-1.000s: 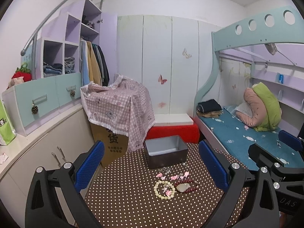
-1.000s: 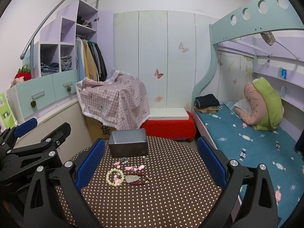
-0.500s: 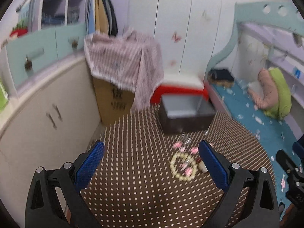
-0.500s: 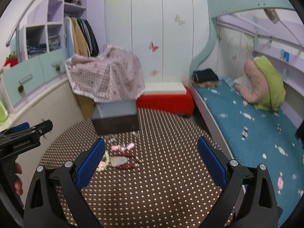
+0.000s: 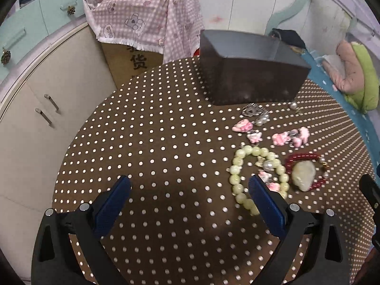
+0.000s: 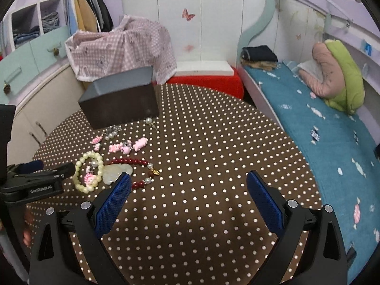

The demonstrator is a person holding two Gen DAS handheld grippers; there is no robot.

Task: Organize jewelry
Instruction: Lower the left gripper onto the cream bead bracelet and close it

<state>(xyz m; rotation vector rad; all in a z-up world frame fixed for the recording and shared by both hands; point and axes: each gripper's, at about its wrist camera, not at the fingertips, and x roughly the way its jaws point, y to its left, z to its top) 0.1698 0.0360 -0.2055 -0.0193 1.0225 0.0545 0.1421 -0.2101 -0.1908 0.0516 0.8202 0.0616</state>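
Jewelry lies spread on a round brown dotted table (image 5: 166,142). A pale green bead bracelet (image 5: 237,166) sits just ahead of my left gripper's right finger. Beside it lie a red bead bracelet (image 5: 306,158) and a pale jade pendant (image 5: 302,174). Pink charms (image 5: 280,139) and silver pieces (image 5: 254,110) lie in front of a dark grey box (image 5: 249,80). My left gripper (image 5: 187,199) is open, low over the table, with nothing between its fingers. My right gripper (image 6: 187,196) is open too, right of the red bracelet (image 6: 133,163) and green bracelet (image 6: 85,173).
A cardboard carton under a pink checked cloth (image 5: 147,11) stands behind the table. White cabinets (image 5: 47,95) run along the left. A bed with a blue sheet (image 6: 320,123) lies on the right, and a red bench (image 6: 206,80) stands at the back.
Both grippers have dropped down and forward toward the table. The jewelry and box now loom much closer, and the left gripper sits beside the green bracelet.
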